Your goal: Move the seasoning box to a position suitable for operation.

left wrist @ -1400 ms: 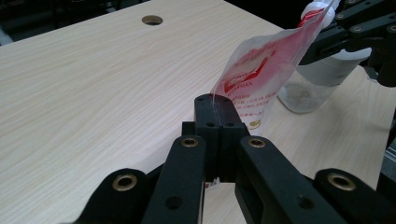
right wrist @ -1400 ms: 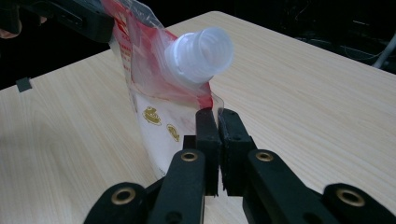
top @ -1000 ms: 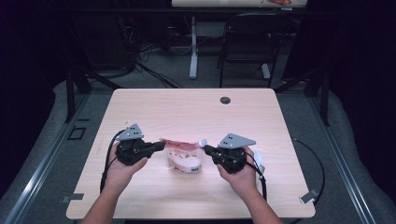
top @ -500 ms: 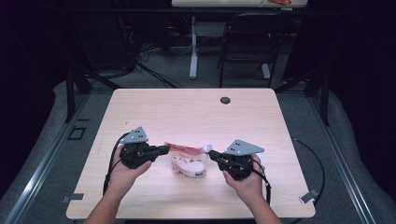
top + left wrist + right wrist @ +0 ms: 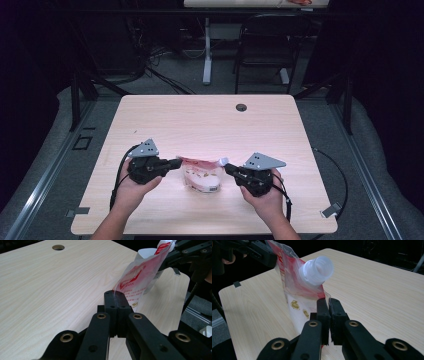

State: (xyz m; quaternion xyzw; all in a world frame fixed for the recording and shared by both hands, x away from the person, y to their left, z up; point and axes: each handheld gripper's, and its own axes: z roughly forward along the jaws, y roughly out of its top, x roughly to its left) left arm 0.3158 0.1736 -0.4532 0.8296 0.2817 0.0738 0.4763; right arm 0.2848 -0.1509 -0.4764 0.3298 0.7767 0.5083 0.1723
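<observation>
The bench (image 5: pixel 210 120) lies bare from nine o'clock through twelve to three, so a hand could sweep freely there; the one feature is a small cable hole (image 5: pixel 241 107) near one o'clock, flush with the top. At six o'clock the pouch (image 5: pixel 202 175) hangs stretched between the left gripper (image 5: pixel 176 163) and right gripper (image 5: pixel 228 169), barring the way between them.

Pouch (image 5: pixel 202 176) on table (image 5: pixel 210 120), between tools

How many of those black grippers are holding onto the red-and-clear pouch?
2. The left gripper pinches the pouch at its left edge; the right gripper pinches its right corner beside the white spout.
</observation>
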